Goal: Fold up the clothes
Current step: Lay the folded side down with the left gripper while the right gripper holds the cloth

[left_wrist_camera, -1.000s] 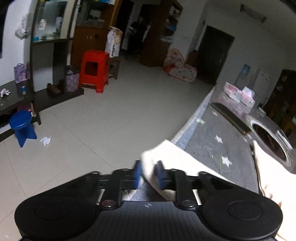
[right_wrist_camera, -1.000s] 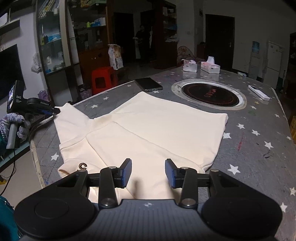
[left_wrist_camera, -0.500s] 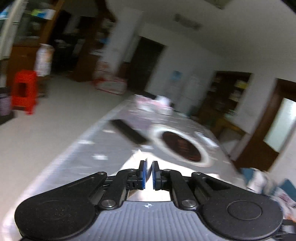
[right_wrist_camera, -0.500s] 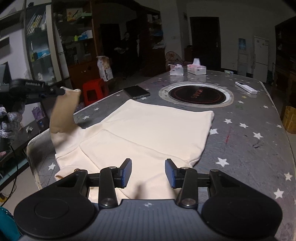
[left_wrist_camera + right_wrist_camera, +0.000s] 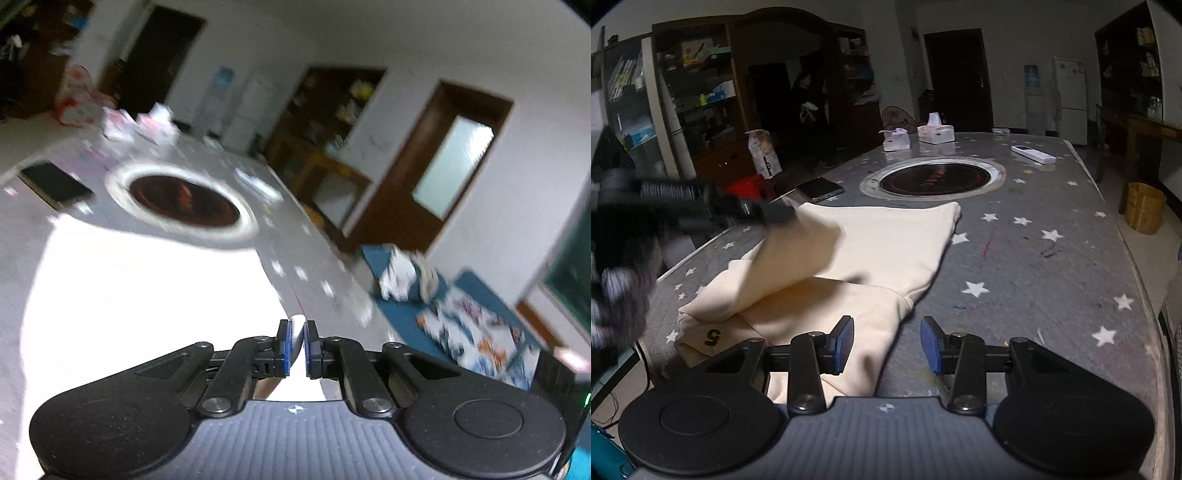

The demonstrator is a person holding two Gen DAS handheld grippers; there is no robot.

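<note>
Cream sweatshirt (image 5: pixel 886 243) lies on starry surface (image 5: pixel 1052 280), part folded. My left hand-held gripper (image 5: pixel 294 347) pinches sleeve (image 5: pixel 805 240), lifted over body. My right hand-held gripper (image 5: pixel 886 345) gapes, holds nothing. More folds left, I think.

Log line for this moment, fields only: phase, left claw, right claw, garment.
phase: sleeve fold-over | left claw: shut on sleeve, lifted over body | right claw: open, above near edge | cream garment: flat on table

Both wrist views low over table (image 5: pixel 1052 258); share round hob (image 5: pixel 184 201).
</note>
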